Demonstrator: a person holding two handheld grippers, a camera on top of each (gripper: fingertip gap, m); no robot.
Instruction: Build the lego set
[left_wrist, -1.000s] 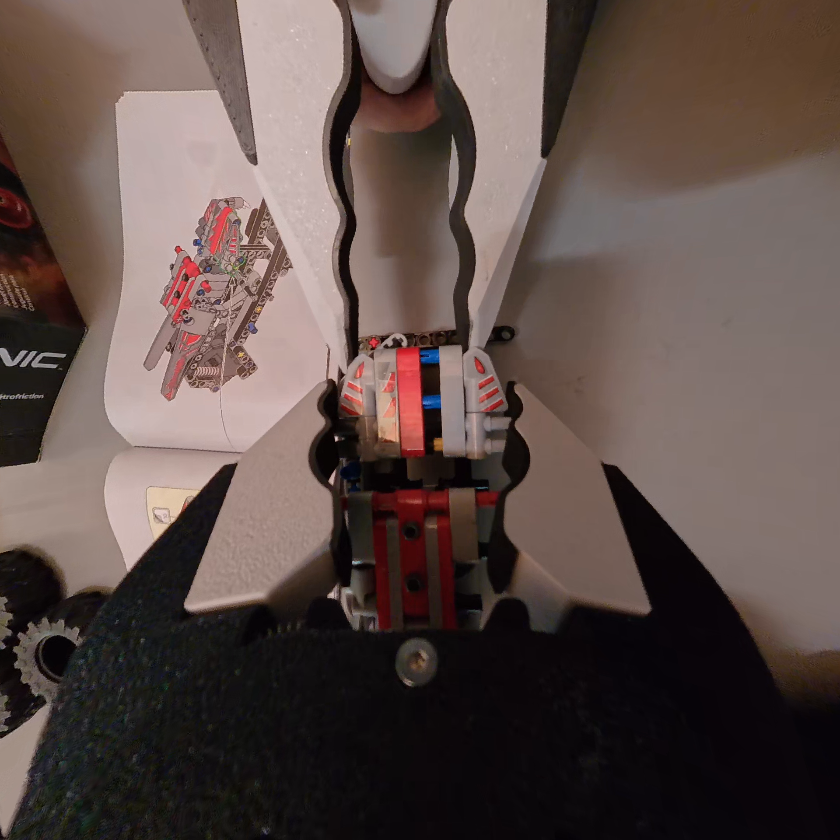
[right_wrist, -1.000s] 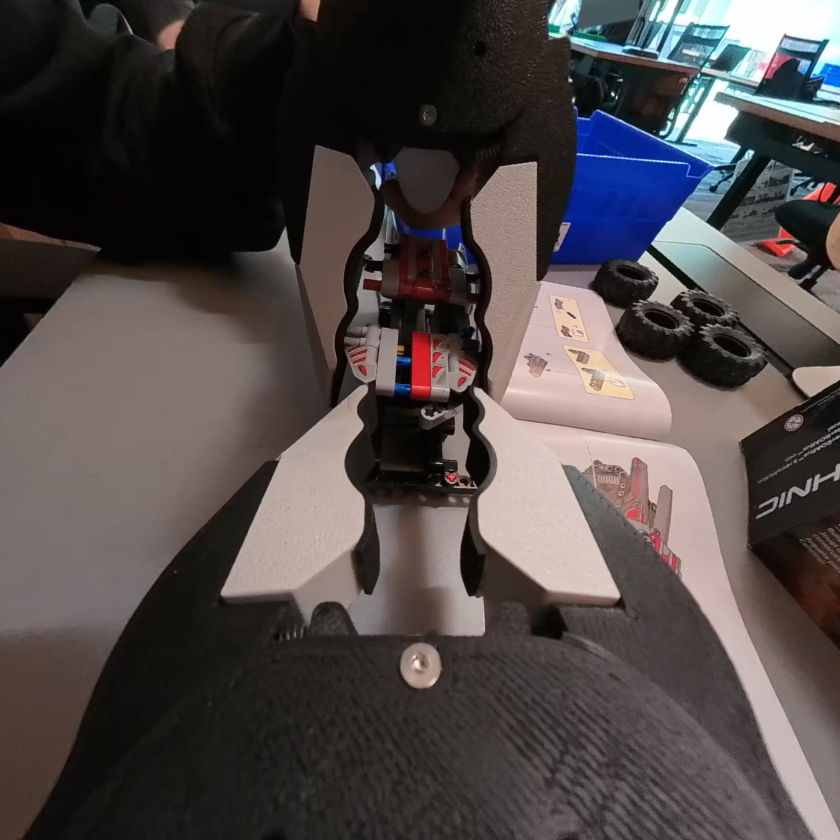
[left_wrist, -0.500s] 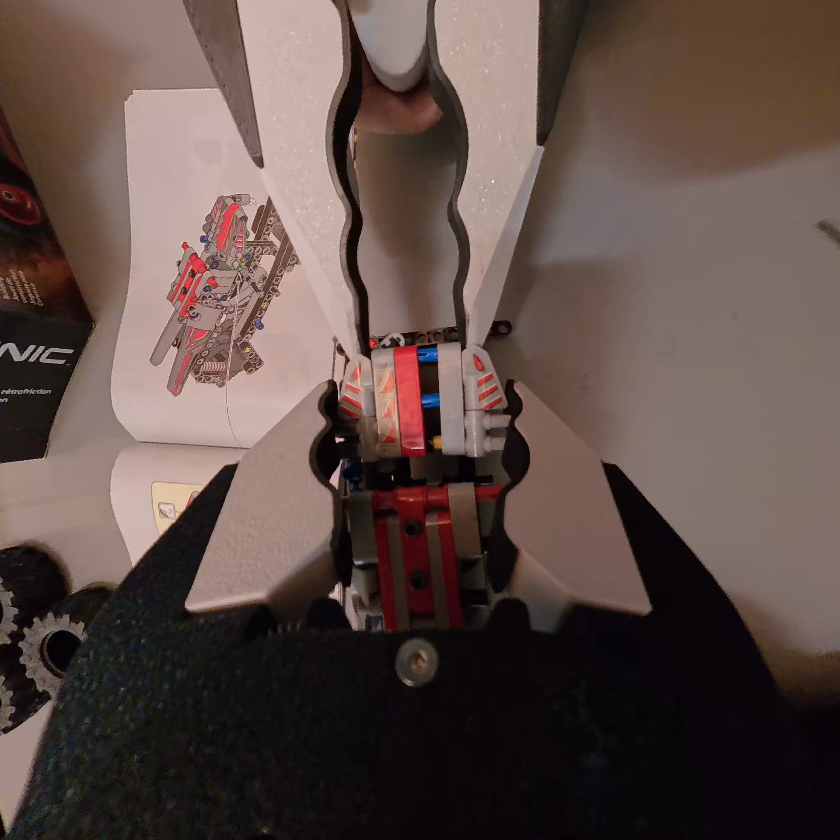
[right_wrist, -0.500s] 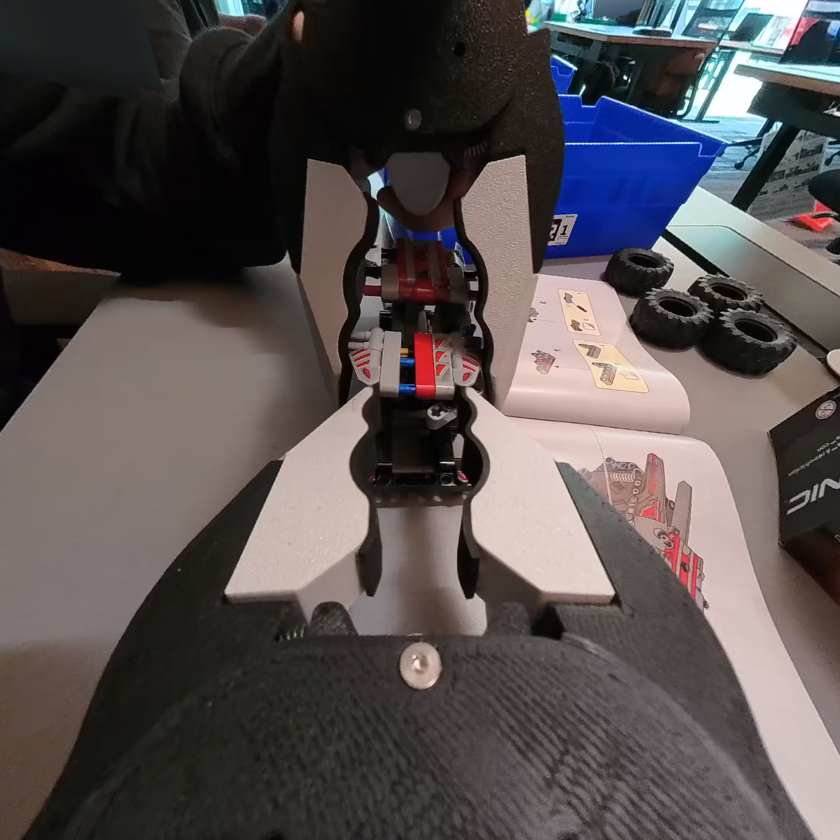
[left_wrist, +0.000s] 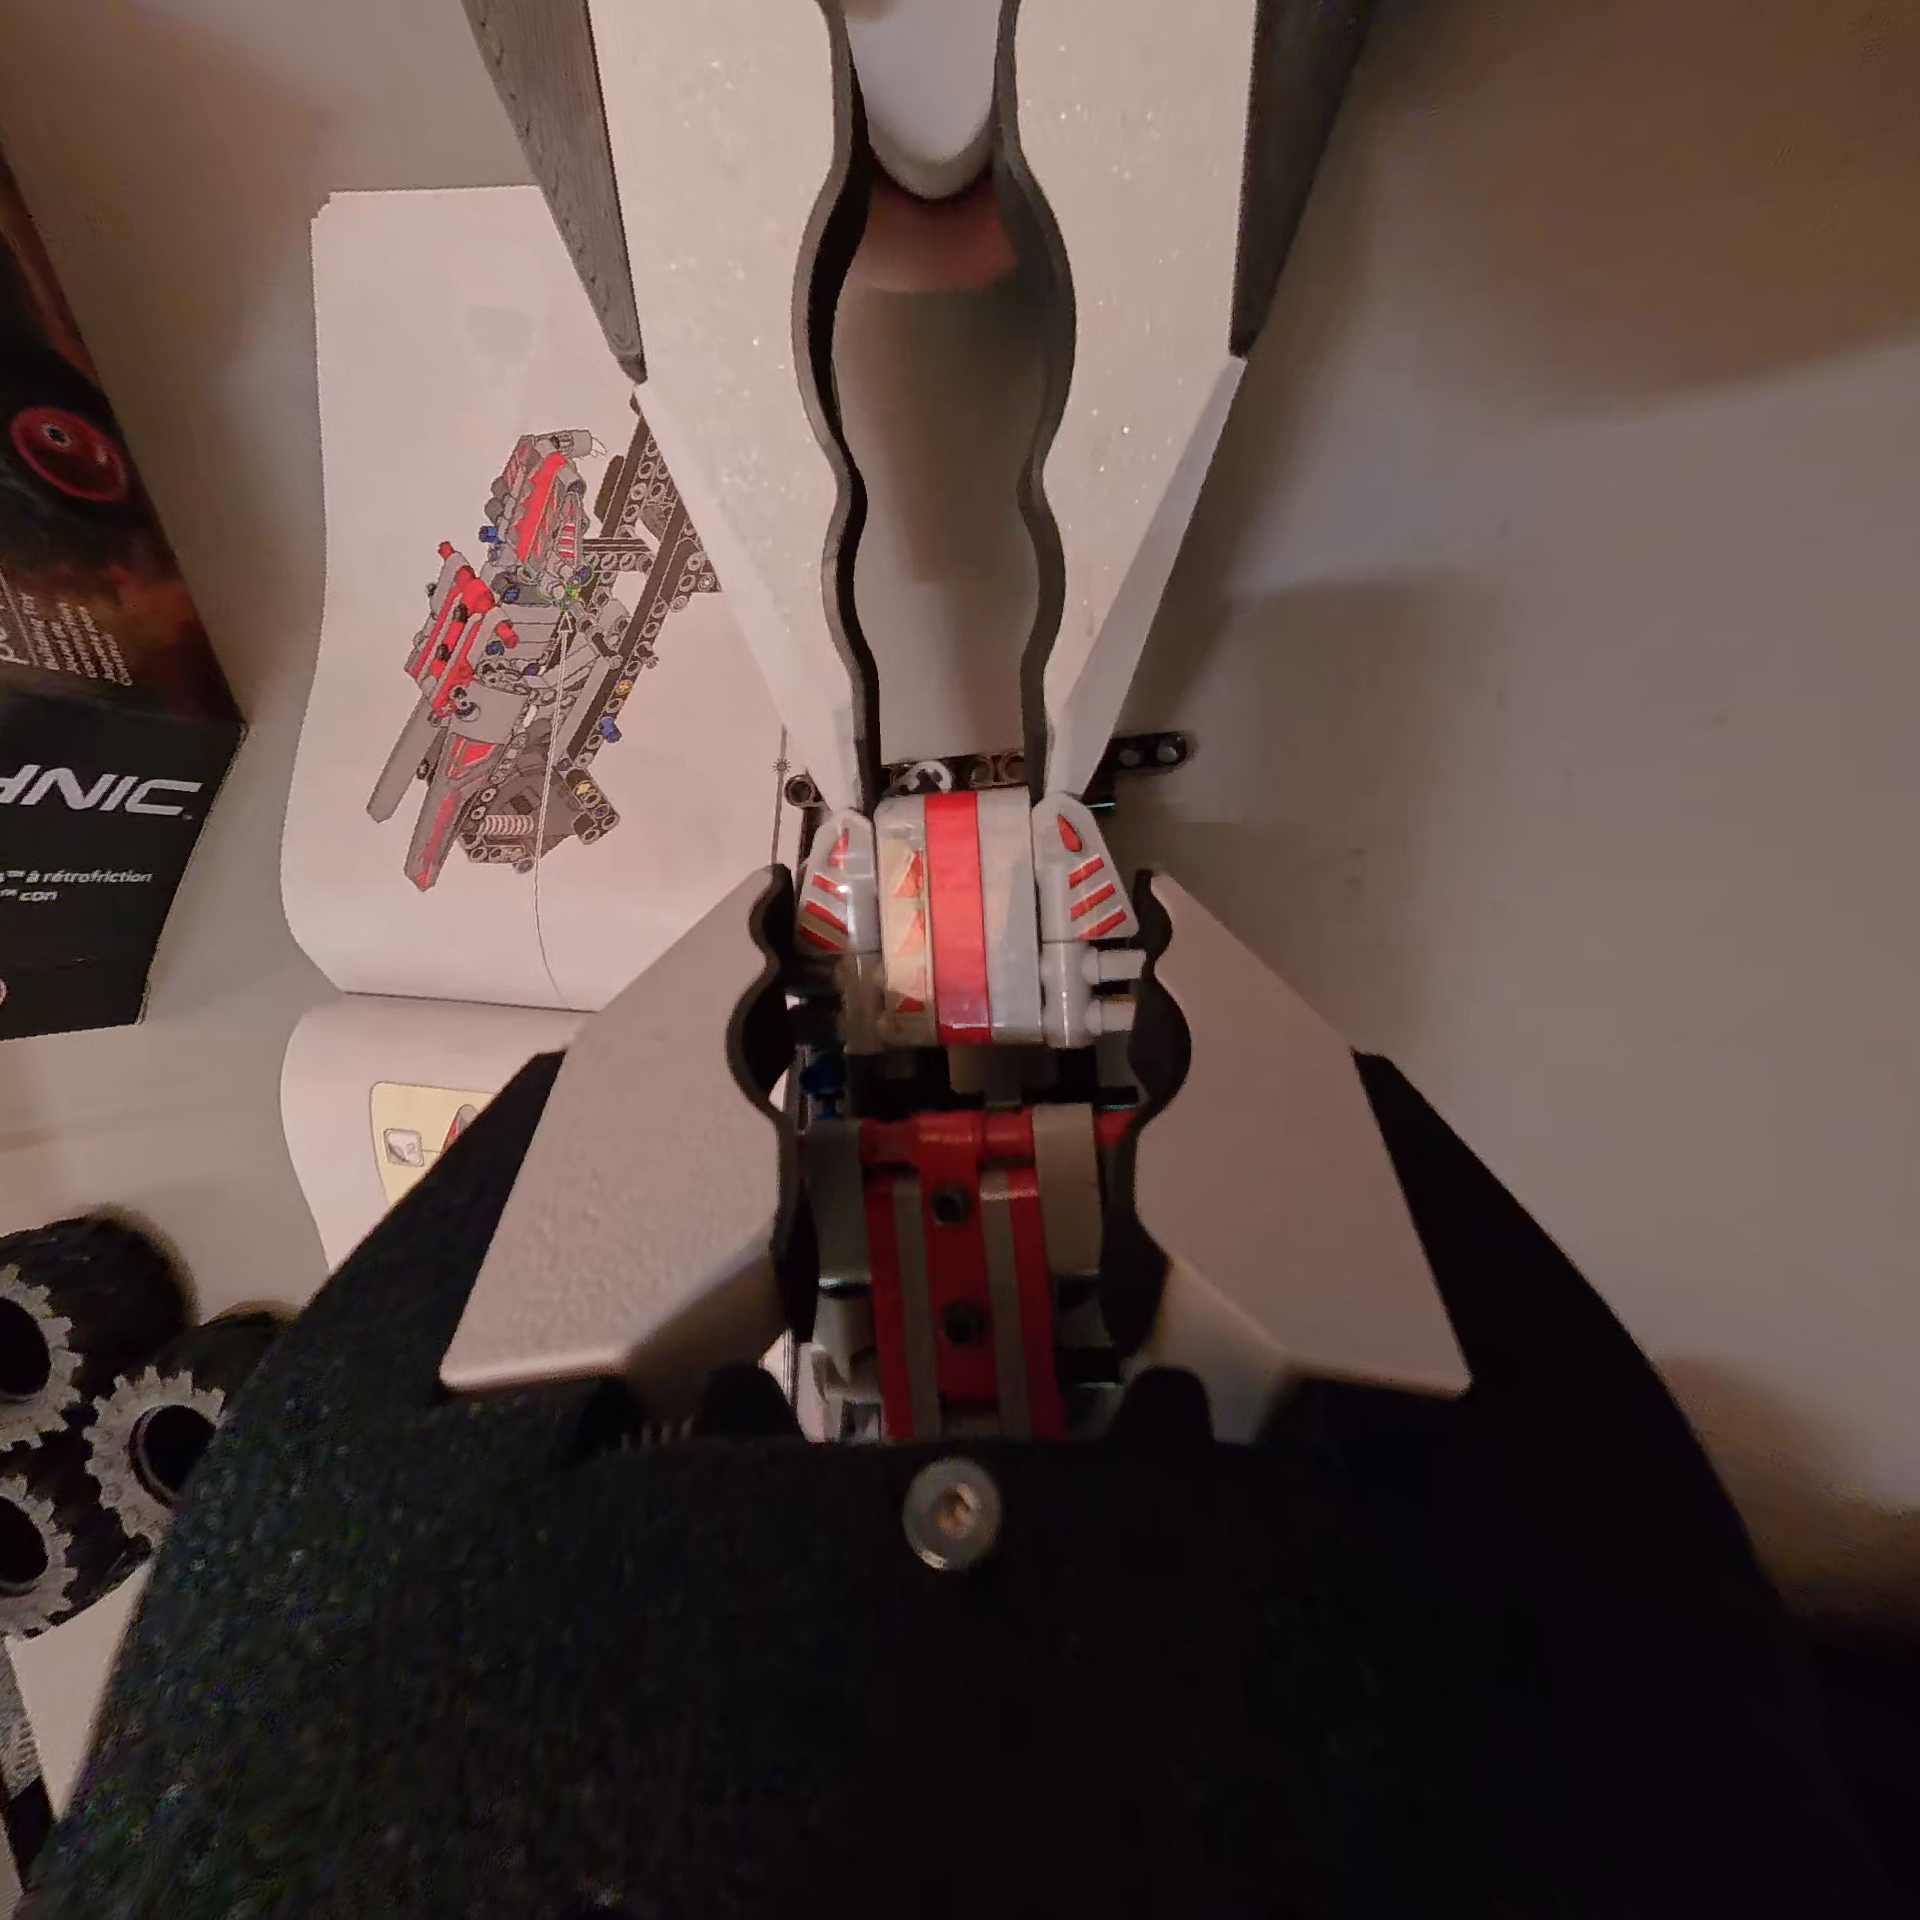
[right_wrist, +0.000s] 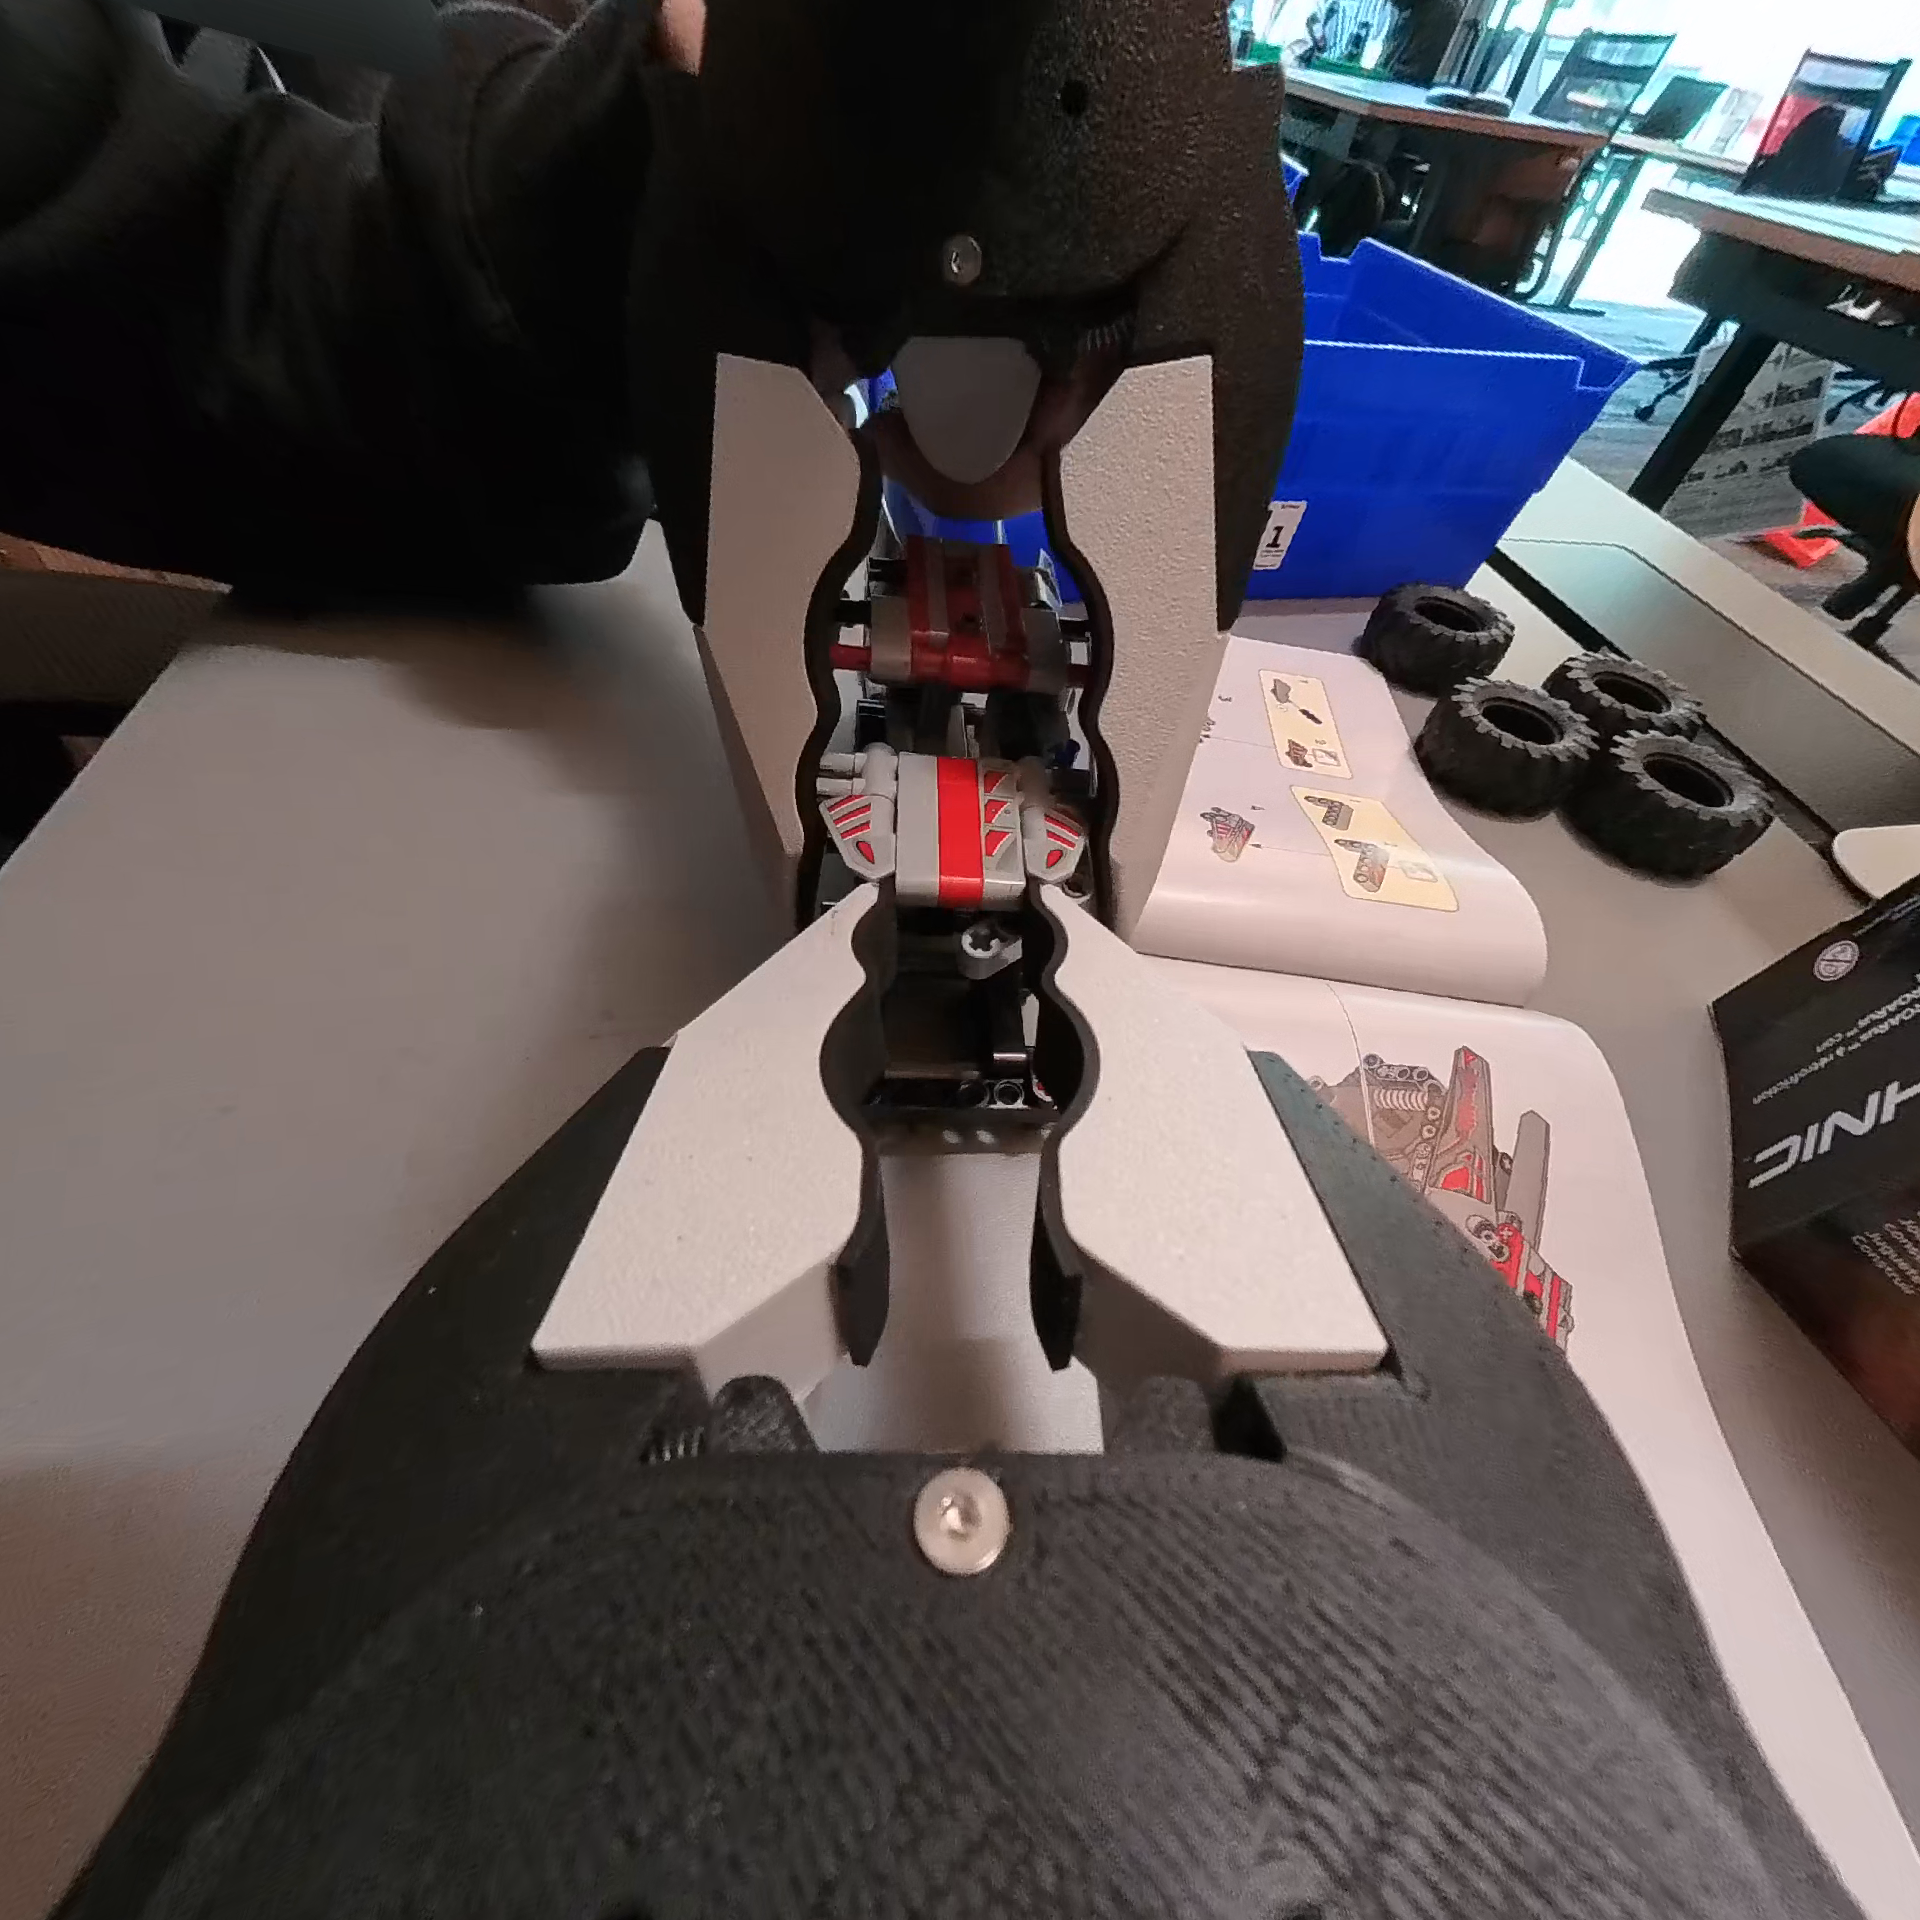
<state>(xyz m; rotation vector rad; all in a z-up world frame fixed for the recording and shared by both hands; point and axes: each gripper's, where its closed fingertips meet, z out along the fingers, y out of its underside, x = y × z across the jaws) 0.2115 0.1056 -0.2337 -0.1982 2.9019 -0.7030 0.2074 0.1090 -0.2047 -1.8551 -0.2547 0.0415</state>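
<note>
A red, grey and black lego vehicle model (left_wrist: 961, 1247) is held between both grippers, which face each other above the table. My left gripper (left_wrist: 961, 914) is shut on its red and grey body. My right gripper (right_wrist: 951, 935) is shut on the black frame end (right_wrist: 956, 1091). In the right wrist view the model's hood (right_wrist: 956, 831) shows a red stripe with grey panels tight on both sides, and the left gripper (right_wrist: 956, 894) reaches down from the top. The right gripper's fingers (left_wrist: 727, 520) come in from the top of the left wrist view.
An open instruction booklet (right_wrist: 1351, 831) lies on the grey table (right_wrist: 364, 935), also seen in the left wrist view (left_wrist: 468, 416). Several black tyres (right_wrist: 1558, 748) lie beyond it. A dark set box (right_wrist: 1829, 1091) stands at the right, a blue bin (right_wrist: 1434, 416) behind. A person's dark sleeve (right_wrist: 312, 260) is at upper left. The tips of both grippers are at nearly the same place.
The gap in the hood with the blue pins has closed: the grey panel now sits against the red stripe. Both grippers stay shut on the model and have come slightly closer.
</note>
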